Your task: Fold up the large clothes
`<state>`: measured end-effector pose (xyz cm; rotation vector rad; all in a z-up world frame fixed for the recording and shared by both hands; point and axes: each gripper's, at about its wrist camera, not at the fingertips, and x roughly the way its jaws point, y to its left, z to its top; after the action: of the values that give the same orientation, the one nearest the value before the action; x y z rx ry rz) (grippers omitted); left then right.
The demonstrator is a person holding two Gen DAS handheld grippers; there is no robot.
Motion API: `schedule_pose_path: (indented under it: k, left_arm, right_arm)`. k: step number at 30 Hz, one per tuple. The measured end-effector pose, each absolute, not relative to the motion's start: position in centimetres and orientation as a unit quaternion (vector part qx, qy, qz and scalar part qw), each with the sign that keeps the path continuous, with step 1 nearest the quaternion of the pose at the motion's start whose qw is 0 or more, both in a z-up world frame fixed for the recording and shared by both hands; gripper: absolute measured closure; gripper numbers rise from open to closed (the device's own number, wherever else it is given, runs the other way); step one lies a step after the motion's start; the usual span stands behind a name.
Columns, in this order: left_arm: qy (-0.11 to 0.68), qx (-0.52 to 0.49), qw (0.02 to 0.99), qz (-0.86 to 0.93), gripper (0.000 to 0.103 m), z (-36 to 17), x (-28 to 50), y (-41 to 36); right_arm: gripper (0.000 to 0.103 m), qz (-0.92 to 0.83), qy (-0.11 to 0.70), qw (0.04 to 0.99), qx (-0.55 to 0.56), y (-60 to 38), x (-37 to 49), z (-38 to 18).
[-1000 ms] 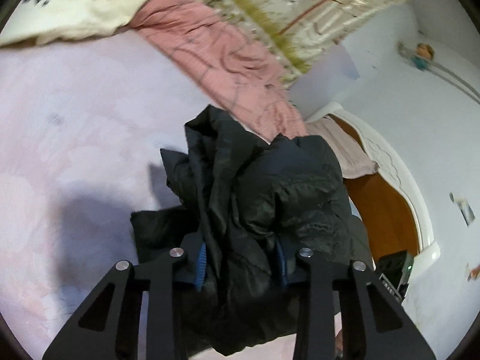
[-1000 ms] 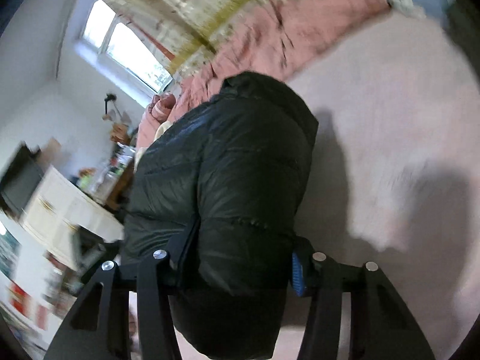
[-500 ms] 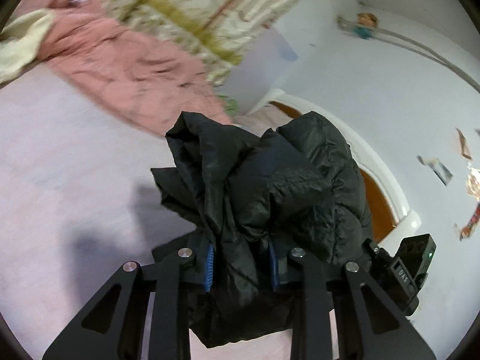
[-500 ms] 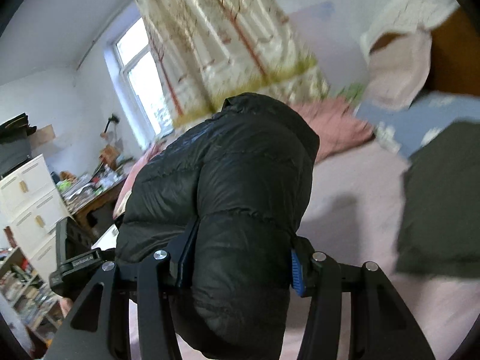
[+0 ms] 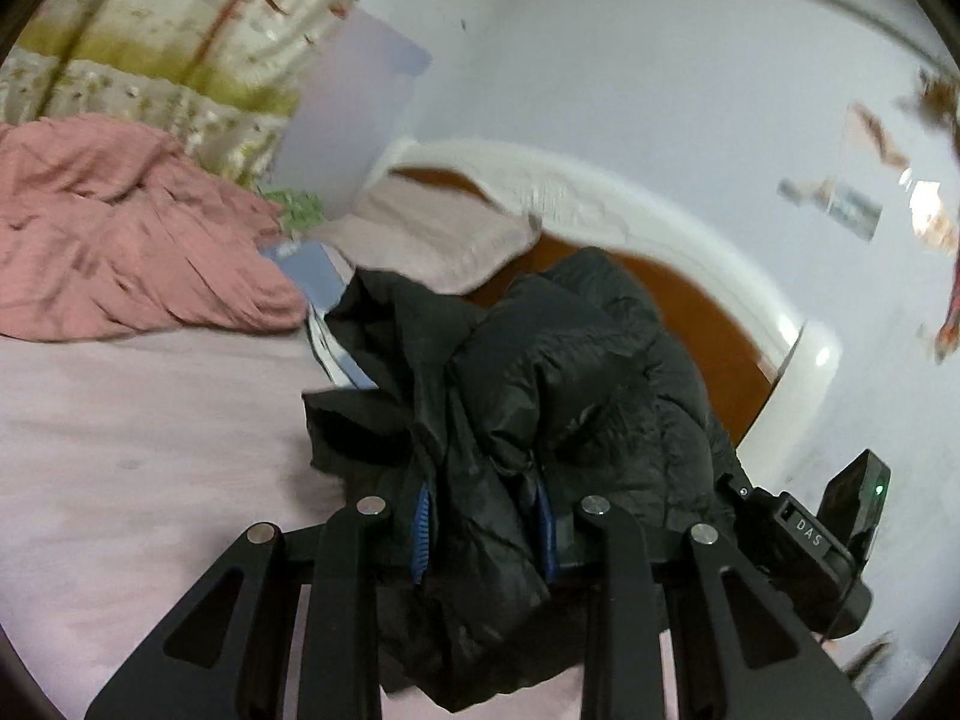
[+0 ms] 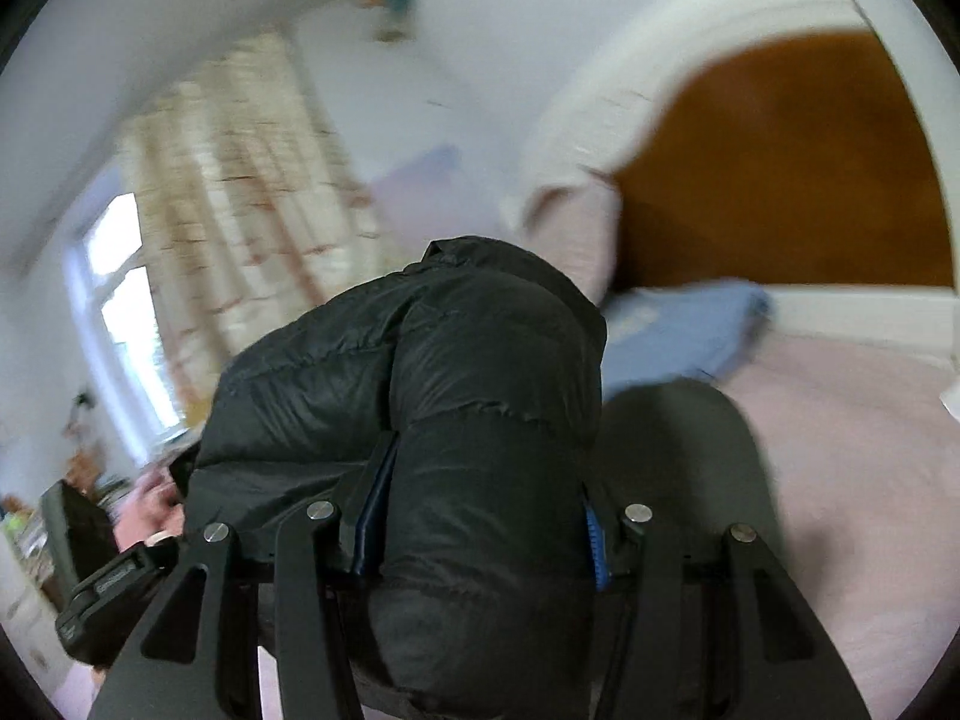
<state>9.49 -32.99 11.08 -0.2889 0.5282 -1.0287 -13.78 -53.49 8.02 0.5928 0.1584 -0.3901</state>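
Quilted black jacket [image 5: 528, 396] now nearer headboard [image 5: 708, 324]

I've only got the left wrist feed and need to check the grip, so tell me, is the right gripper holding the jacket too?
Observer: Yes. The right gripper is shut on a thick quilted fold of the jacket.
Operator: What's beyond it on that side?
Observer: A dark flat garment lies on the pink bed, to the right of the jacket.
Operator: Anything else I'm missing?
Observer: A bright window shows at the left, beside the curtain.
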Motion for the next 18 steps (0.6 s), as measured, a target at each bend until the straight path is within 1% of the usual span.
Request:
schedule_pose_path:
  k: [3, 6, 9, 10, 13, 14, 15, 16, 18]
  left_arm:
    - [0.287, -0.114, 0.823, -0.477, 0.078, 8.5, 9.9, -37.2]
    - [0.305, -0.073, 0.821, -0.477, 0.074, 6.9, 10.2, -39.3]
    - [0.326, -0.075, 0.822, -0.461, 0.067, 5.6, 10.9, -39.7]
    - [0.324, -0.075, 0.827, -0.453, 0.061, 5.5, 11.0, -39.6]
    - [0.283, -0.042, 0.863, -0.416, 0.044, 6.4, 10.4, -39.0]
    - [0.274, -0.033, 0.869, -0.412, 0.042, 6.7, 10.1, -38.7]
    - [0.267, -0.026, 0.871, -0.411, 0.042, 7.2, 9.9, -38.3]
    - [0.26, -0.016, 0.874, -0.409, 0.039, 7.8, 9.5, -37.9]
    - [0.239, 0.003, 0.888, -0.392, 0.028, 9.0, 8.9, -37.3]
  right_arm:
    - [0.05, -0.221, 0.116, 0.916, 0.313, -56.7, -14.2, 5.2]
    - [0.049, -0.206, 0.095, 0.912, 0.343, -58.8, -16.1, 4.2]
    - [0.043, -0.218, 0.097, 0.913, 0.33, -59.0, -16.1, 4.1]
    - [0.04, -0.224, 0.1, 0.915, 0.32, -58.4, -15.6, 4.1]
    - [0.04, -0.237, 0.114, 0.919, 0.293, -56.7, -14.6, 5.0]
    - [0.038, -0.244, 0.117, 0.919, 0.287, -56.4, -14.7, 5.2]
    - [0.036, -0.261, 0.117, 0.919, 0.27, -55.9, -15.1, 5.8]
    - [0.033, -0.275, 0.114, 0.919, 0.257, -55.3, -15.2, 6.2]
    - [0.017, -0.327, 0.098, 0.915, 0.214, -54.0, -16.2, 7.6]
